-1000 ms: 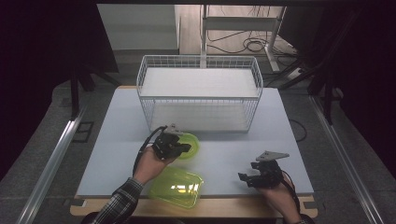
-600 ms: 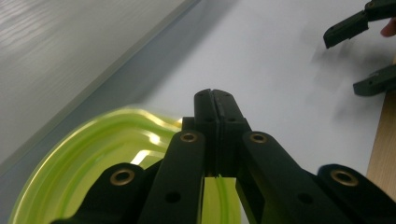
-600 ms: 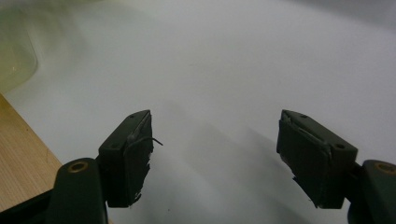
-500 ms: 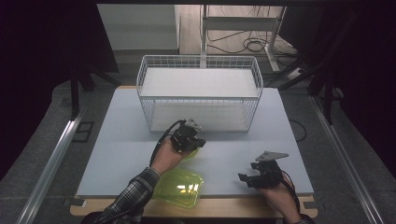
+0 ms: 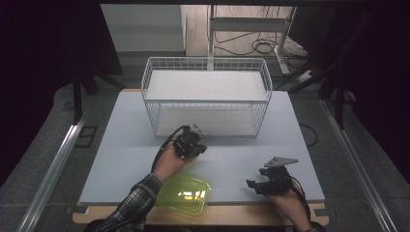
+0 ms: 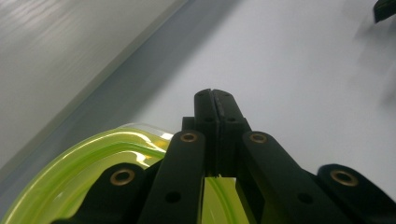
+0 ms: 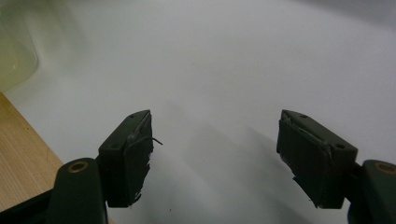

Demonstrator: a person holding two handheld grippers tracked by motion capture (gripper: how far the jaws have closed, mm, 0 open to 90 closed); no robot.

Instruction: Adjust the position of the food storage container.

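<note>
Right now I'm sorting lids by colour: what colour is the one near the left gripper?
Translucent yellow-green; the lid shows best in the high view.

A dish (image 6: 70,182) of clear yellow-green plastic is seen in the left gripper view, with a rounded, raised rim and glossy highlights along its edge. It is pinched at the rim by the closed left claw (image 6: 215,93) and hangs toward 7 o'clock of the claw's tip, above the pale counter (image 6: 299,60). Most of it is covered by the claw.
</note>
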